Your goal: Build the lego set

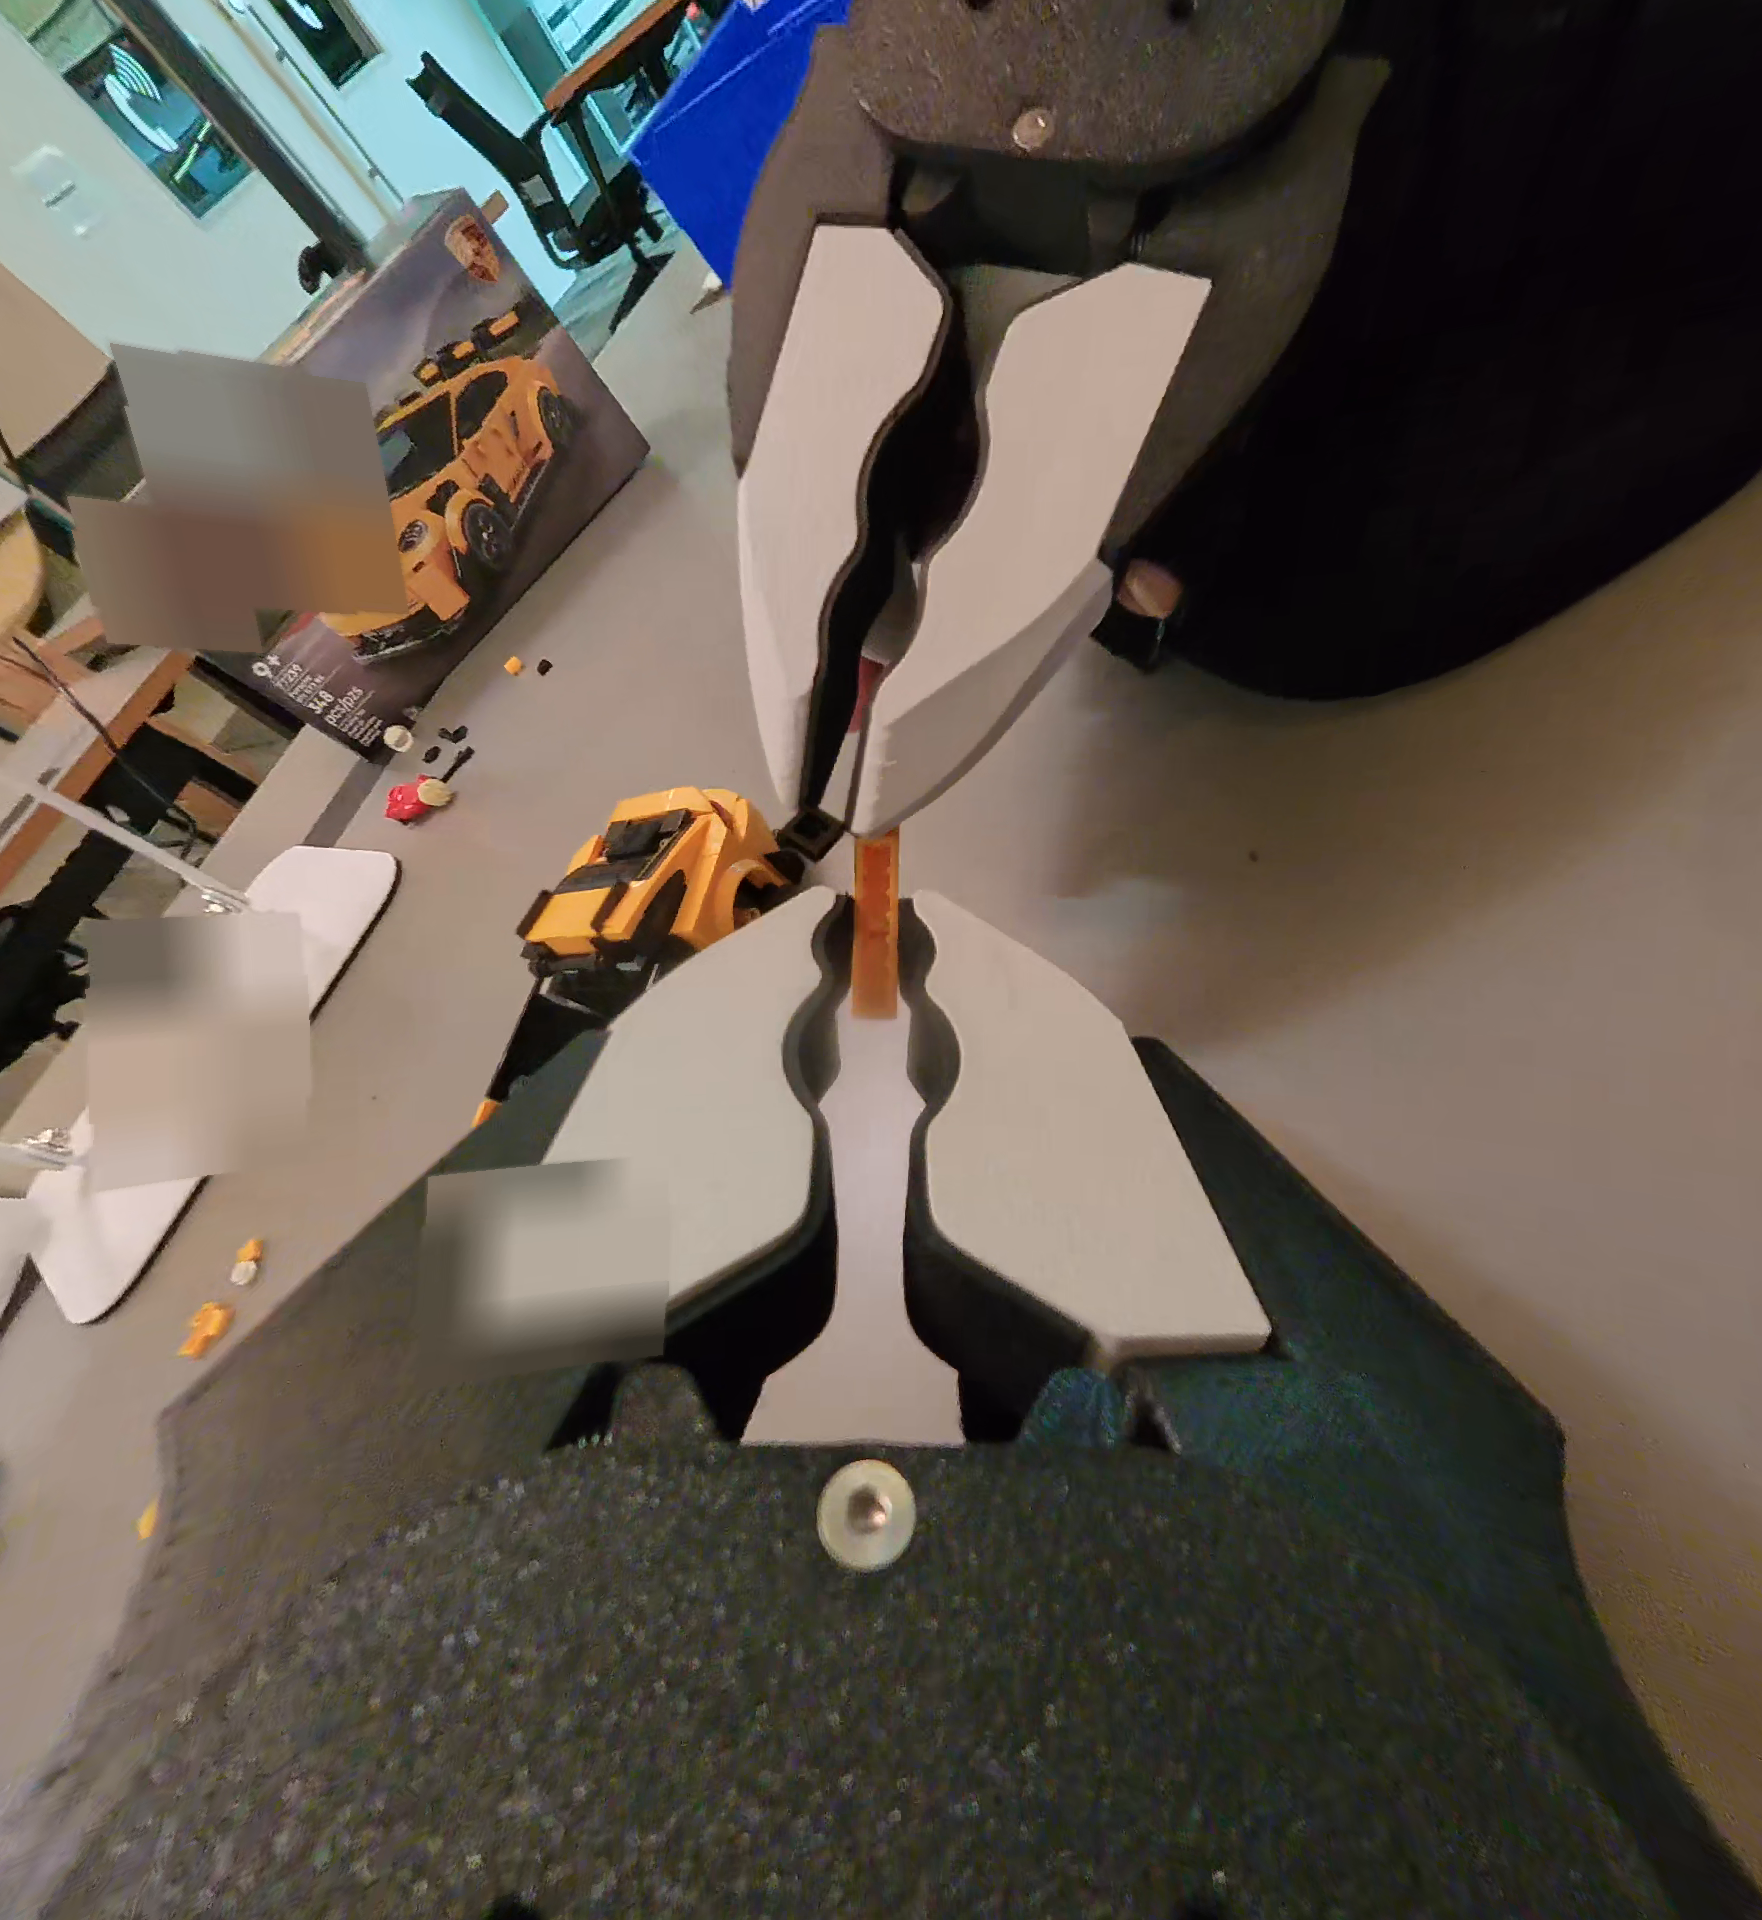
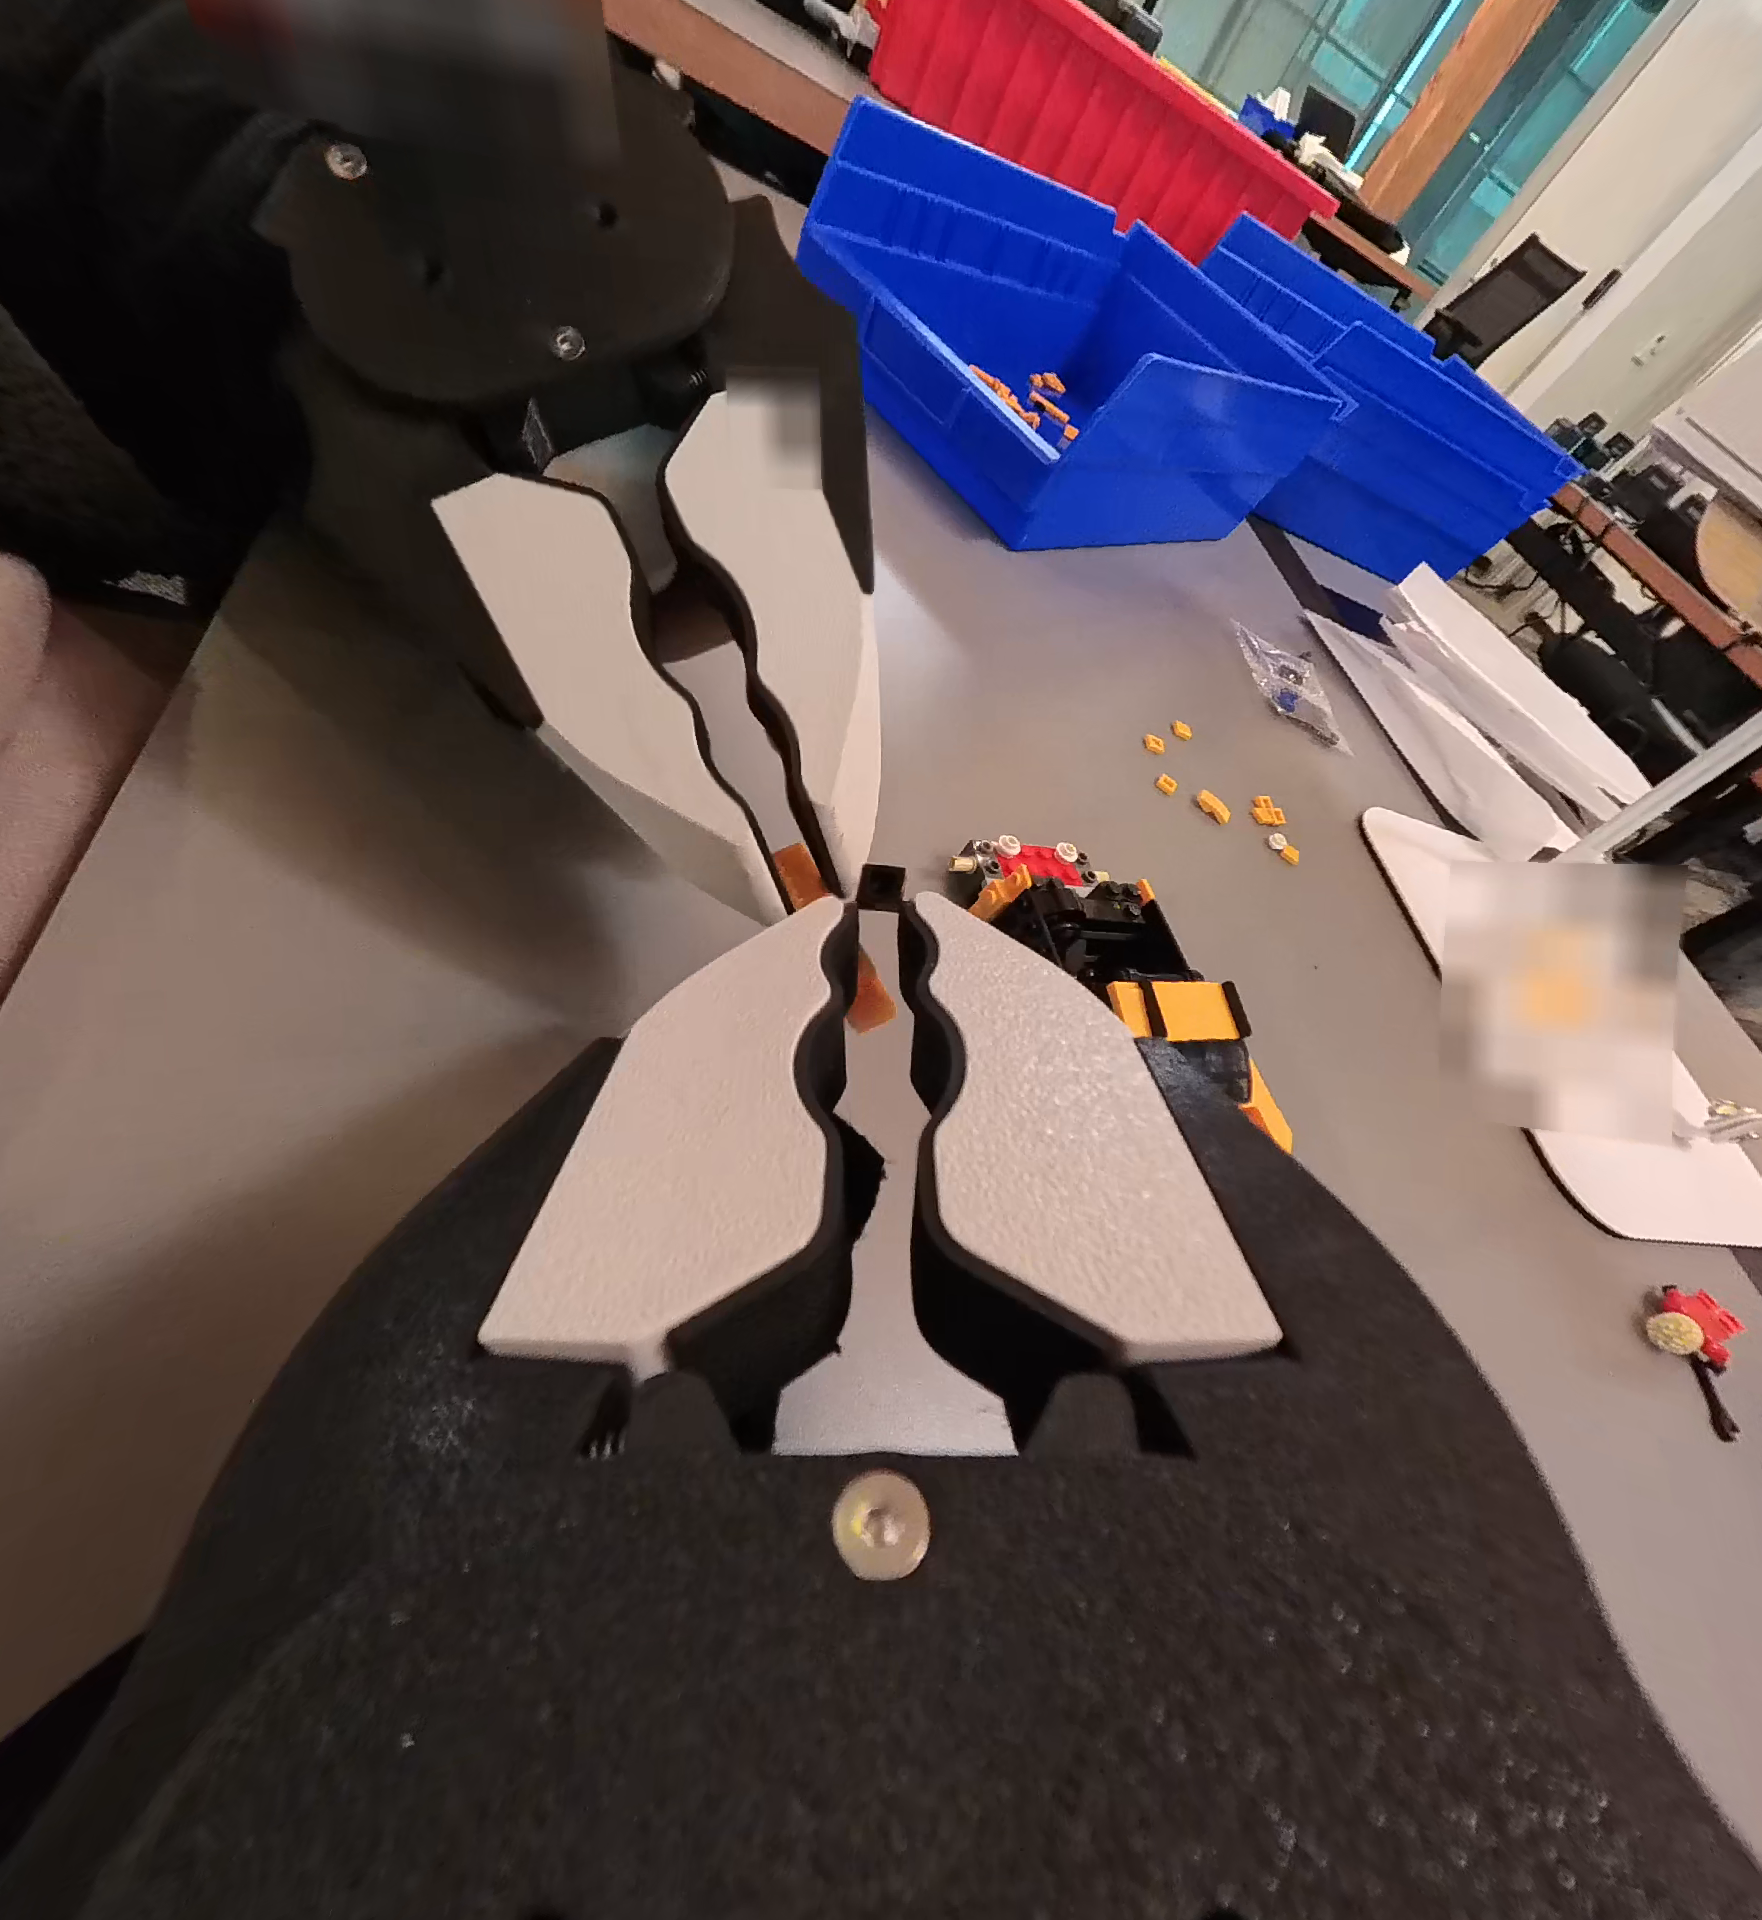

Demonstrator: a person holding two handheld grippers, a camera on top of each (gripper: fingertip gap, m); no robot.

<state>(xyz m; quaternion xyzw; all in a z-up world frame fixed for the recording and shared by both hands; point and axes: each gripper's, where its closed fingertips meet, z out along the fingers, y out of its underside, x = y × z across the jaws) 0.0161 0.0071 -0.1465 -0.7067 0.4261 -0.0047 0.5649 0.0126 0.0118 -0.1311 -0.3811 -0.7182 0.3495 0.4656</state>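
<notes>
— What have I got in the left gripper (image 1: pixel 872 914)?

— I see its fingertips clamped on a thin orange plate (image 1: pixel 875 935), held edge-on between the pads and sticking out ahead of them. The right gripper (image 1: pixel 835 821) comes in from the far side, tip to tip with mine, and the plate's far end reaches its fingertips.

— And from the right wrist?

— There the right gripper (image 2: pixel 877 914) has its jaws closed on a small black square brick (image 2: pixel 879 885), which sits right at the tips. The left gripper (image 2: pixel 804 883) faces it from the upper left, and the orange plate (image 2: pixel 872 1003) passes just under and beside the black brick. I can't tell whether brick and plate are pressed together or only touching.

— Where is all this relative to the car?

— Both grippers meet above the grey table (image 1: pixel 1376 935). The half-built orange and black toy car (image 1: pixel 648 883) lies on the table just to the left of the meeting point in my left view, and just right of it in the right view.

— Anything else about?

— Loose orange pieces (image 2: pixel 1220 800) lie farther out, a blue bin (image 2: pixel 1116 416) stands behind them with small orange parts inside, and the set's box (image 1: pixel 461 488) stands beyond the car
</notes>
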